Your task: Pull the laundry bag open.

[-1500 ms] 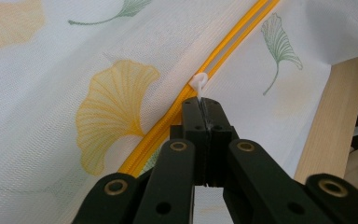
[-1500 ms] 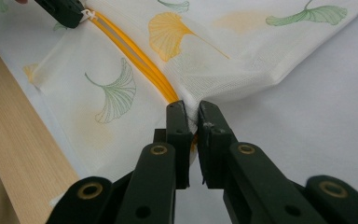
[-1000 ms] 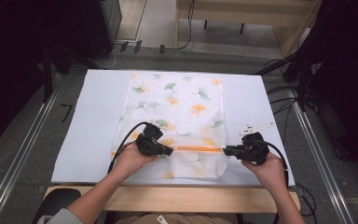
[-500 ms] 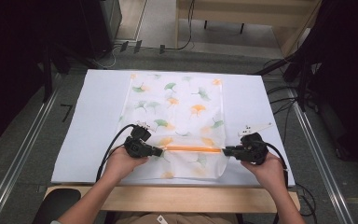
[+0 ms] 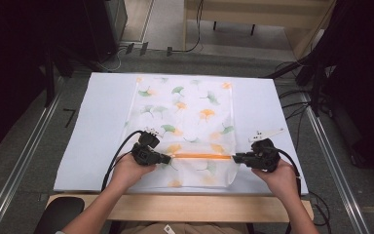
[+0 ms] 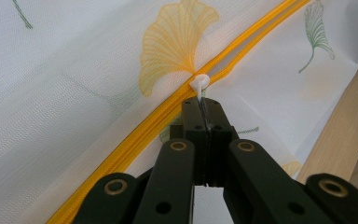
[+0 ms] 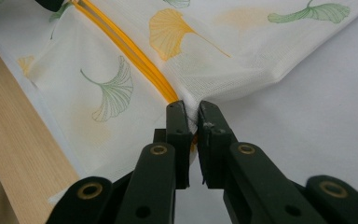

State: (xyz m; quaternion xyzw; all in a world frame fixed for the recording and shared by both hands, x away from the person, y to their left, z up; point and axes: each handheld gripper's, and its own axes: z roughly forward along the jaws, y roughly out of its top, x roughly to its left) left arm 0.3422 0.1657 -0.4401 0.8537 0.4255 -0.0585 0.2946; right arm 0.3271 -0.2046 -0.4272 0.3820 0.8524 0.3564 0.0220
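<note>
A white mesh bag (image 5: 190,112) printed with green and orange ginkgo leaves lies flat on the table. Its orange zipper (image 5: 202,156) runs across near the front end. My left gripper (image 5: 168,158) is at the zipper's left end. In the left gripper view, this gripper (image 6: 202,103) is shut on the small white zipper pull (image 6: 199,84), and beyond it the zipper (image 6: 242,37) runs as two separate orange lines. My right gripper (image 5: 236,157) is at the zipper's right end. In the right gripper view, that gripper (image 7: 191,109) pinches the bag's edge where the zipper (image 7: 121,42) ends.
A white sheet (image 5: 97,126) covers the table, with a wooden front edge (image 5: 175,207) toward the person. Metal rails (image 5: 24,156) run along both sides. Cables (image 5: 297,105) lie on the floor at the right, and dark equipment (image 5: 102,29) stands behind the table.
My left gripper has shifted a little to the left with the zipper pull, so slightly more orange zipper shows between the grippers. The right gripper has stayed put.
</note>
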